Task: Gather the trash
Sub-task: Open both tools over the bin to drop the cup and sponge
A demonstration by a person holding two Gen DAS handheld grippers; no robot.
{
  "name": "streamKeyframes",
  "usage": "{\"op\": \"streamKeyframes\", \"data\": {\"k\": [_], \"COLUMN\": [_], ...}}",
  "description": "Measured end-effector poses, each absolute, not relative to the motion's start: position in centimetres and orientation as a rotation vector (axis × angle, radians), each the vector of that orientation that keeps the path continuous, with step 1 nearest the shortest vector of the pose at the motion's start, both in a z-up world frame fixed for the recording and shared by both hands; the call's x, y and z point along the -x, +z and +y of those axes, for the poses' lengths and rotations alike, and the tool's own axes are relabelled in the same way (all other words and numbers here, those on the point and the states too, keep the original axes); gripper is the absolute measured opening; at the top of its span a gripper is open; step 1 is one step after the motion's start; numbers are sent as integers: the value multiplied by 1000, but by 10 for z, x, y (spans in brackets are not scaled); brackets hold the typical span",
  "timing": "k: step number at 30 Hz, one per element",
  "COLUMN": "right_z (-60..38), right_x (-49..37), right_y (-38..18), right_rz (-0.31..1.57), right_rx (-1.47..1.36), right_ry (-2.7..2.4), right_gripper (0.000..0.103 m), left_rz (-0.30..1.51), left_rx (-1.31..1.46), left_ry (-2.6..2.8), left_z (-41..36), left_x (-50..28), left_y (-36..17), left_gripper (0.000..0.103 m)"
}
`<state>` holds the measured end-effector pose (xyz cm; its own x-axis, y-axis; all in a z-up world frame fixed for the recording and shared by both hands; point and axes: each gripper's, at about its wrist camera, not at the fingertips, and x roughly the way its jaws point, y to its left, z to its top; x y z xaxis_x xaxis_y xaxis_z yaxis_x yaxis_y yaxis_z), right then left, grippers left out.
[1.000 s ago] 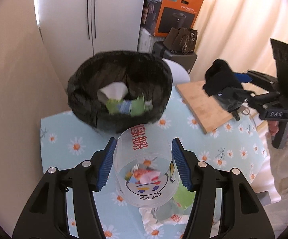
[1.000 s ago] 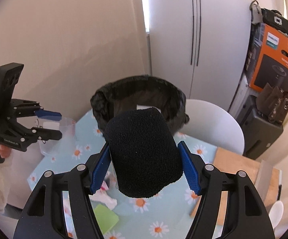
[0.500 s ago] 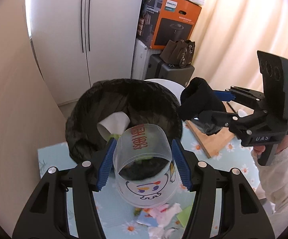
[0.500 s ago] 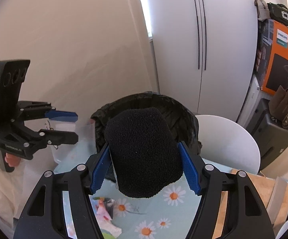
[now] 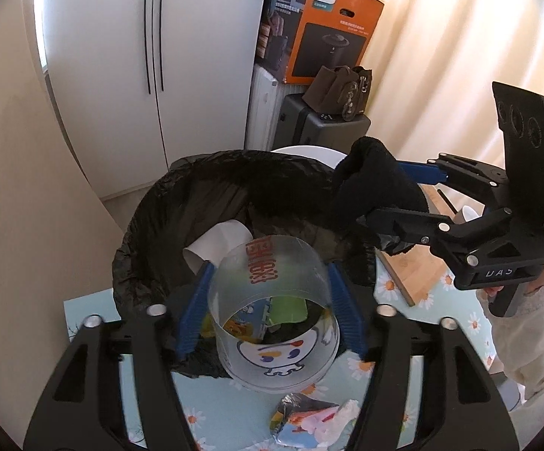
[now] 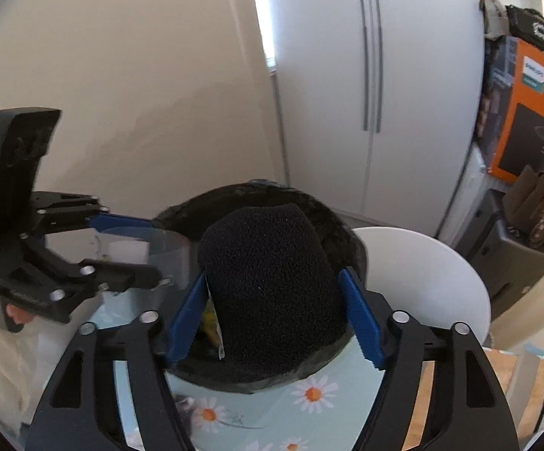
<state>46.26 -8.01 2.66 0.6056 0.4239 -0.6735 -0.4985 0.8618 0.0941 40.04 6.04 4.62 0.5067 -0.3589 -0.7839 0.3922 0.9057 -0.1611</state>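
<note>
- Clear plastic cup sits between the left tongs, over the black-lined bin; jaws opening, pads barely touching.
- Black sponge sits between the right tongs, also opening.
- Risk: the cup overhangs the near rim and may tumble onto the bench.

My left gripper and right gripper crowded over the black-lined bin, jaws opening, a clear cup filling one gap and a black sponge the other. The wall hemmed the left. A white chair stood close behind the bin. Scraps littered the table below.
</note>
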Motion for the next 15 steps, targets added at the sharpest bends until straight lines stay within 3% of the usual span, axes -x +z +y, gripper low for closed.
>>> {"op": "streamKeyframes", "data": {"k": [2, 4, 15], "right_z": [-83, -86, -94], "right_x": [-462, -463, -449], "right_y": [26, 26, 26], "right_rz": [725, 729, 722], "right_rx": [108, 97, 132], "right_ry": [498, 489, 390], "right_gripper": [85, 85, 88], "left_rz": [920, 889, 862], "left_rx": [-20, -23, -2], "left_ry": [-471, -462, -400], "left_z": [63, 63, 74], "left_x": [-398, -393, -360], "left_y": [46, 49, 56], "left_gripper": [84, 96, 97]}}
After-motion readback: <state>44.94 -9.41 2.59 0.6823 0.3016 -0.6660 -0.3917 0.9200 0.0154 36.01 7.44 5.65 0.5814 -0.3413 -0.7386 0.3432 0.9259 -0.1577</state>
